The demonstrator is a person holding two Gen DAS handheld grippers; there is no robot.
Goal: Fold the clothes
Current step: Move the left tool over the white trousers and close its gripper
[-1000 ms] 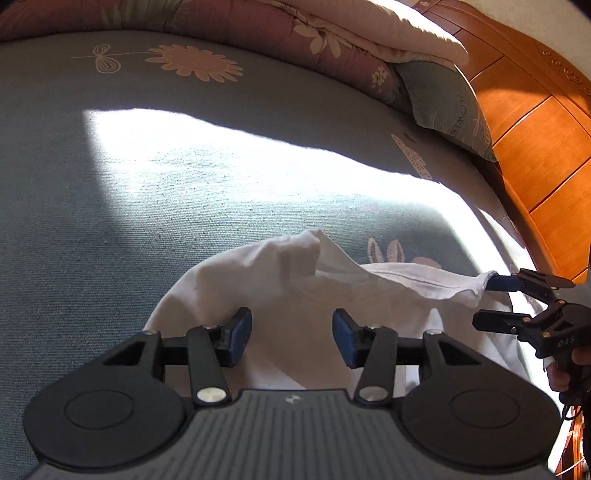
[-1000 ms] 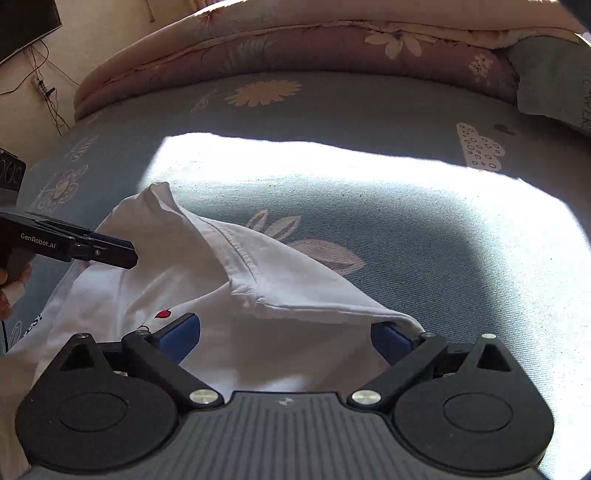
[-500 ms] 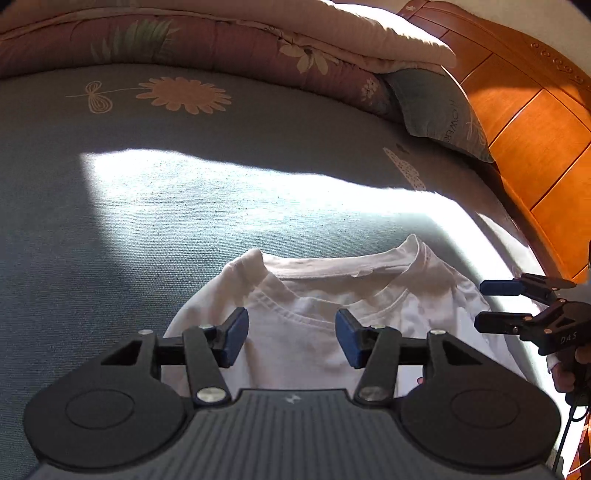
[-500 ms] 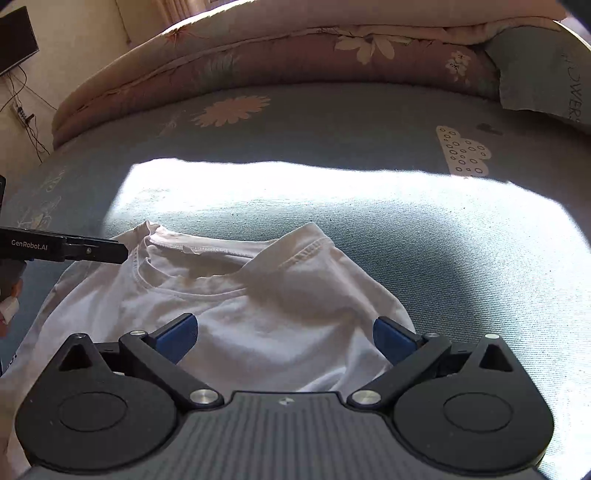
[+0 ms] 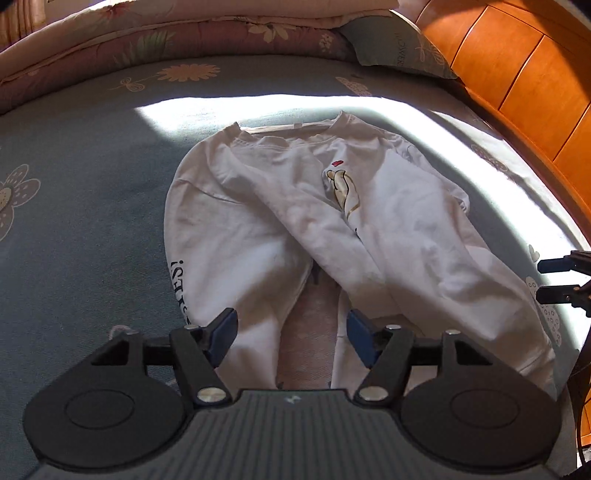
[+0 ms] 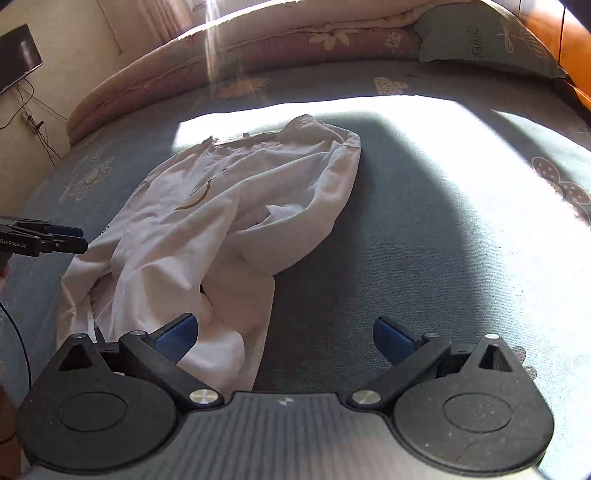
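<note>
A white sweatshirt (image 5: 391, 206) lies on the blue-grey bed cover (image 5: 92, 229), collar at the far end, both sleeves crossed over its front. A cartoon print with a small red heart shows on the chest. My left gripper (image 5: 293, 338) hovers over the near hem with its jaws opening; cloth lies below the gap and the pads press on nothing. In the right wrist view the sweatshirt (image 6: 221, 206) lies to the left. My right gripper (image 6: 284, 339) stands wide open over its near right edge and the bare cover, holding nothing. Each gripper shows at the other view's edge.
A folded floral quilt (image 5: 192, 33) and a grey-green pillow (image 5: 399, 48) line the far side of the bed. An orange wooden headboard (image 5: 524, 81) runs along the right. A dark screen (image 6: 16, 55) and cables hang on the wall at left. A bright sun patch crosses the cover.
Both grippers have drawn back from the collar toward the hem, so the whole sweatshirt now shows, lying flat. The left jaws stand wider than before.
</note>
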